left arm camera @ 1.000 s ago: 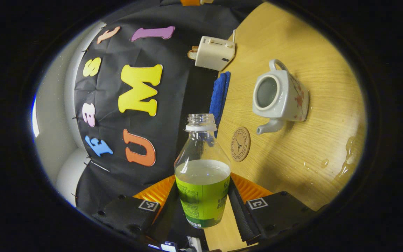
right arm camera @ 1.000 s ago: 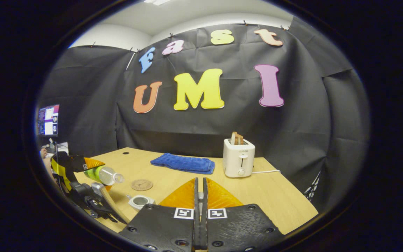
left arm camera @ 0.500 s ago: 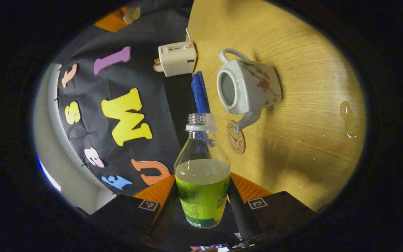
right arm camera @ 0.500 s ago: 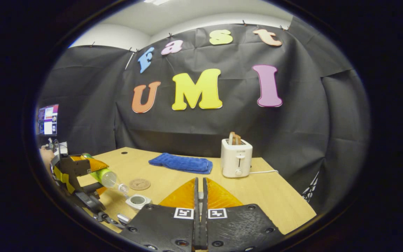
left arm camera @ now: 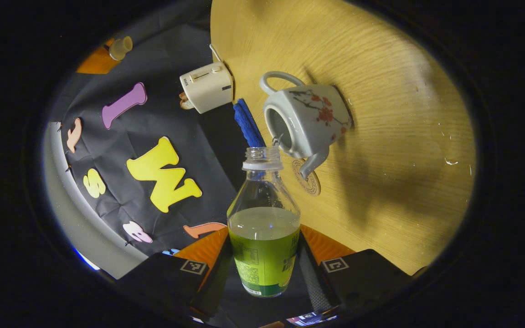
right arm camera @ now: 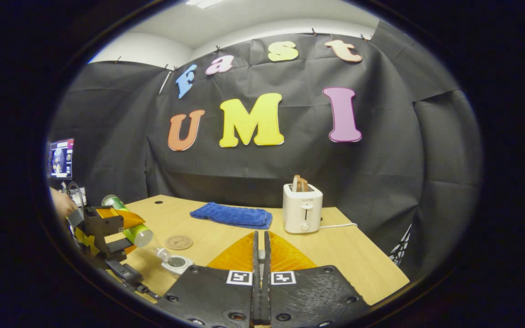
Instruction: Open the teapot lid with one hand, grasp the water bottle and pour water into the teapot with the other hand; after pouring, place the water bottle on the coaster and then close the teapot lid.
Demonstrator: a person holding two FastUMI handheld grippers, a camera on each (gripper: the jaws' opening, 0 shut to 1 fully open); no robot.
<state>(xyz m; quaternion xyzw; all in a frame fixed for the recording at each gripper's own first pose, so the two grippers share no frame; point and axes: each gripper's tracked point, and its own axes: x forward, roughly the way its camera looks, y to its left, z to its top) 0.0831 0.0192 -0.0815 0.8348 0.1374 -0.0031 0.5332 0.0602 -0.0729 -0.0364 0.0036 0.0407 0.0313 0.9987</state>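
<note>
In the left gripper view the left claw grips the bottle at the bottom centre of the frame, one finger pressing on each side of its green label. The bottle has no cap and is about half full. It is tipped over, so that its mouth comes just at the rim of the teapot, which stands a little above the centre of the frame on the table. The teapot is without its lid, and this is why the mouth can be brought so near to the opening. A thin thread of water seems to fall at the rim, but it is too small to be sure.

The coaster lies just beside the spout, partly behind it, near enough for setting the bottle down after the pouring.

In the right gripper view the right claw is at the bottom centre, fingers closed together. I judge that it holds the lid, kept aside from the pot, because a small knob shows between far fingers at the upper left of the left gripper view. In the right gripper view the bottle leans down over the teapot at the lower left.

The pouring is, I think, just starting.
</note>
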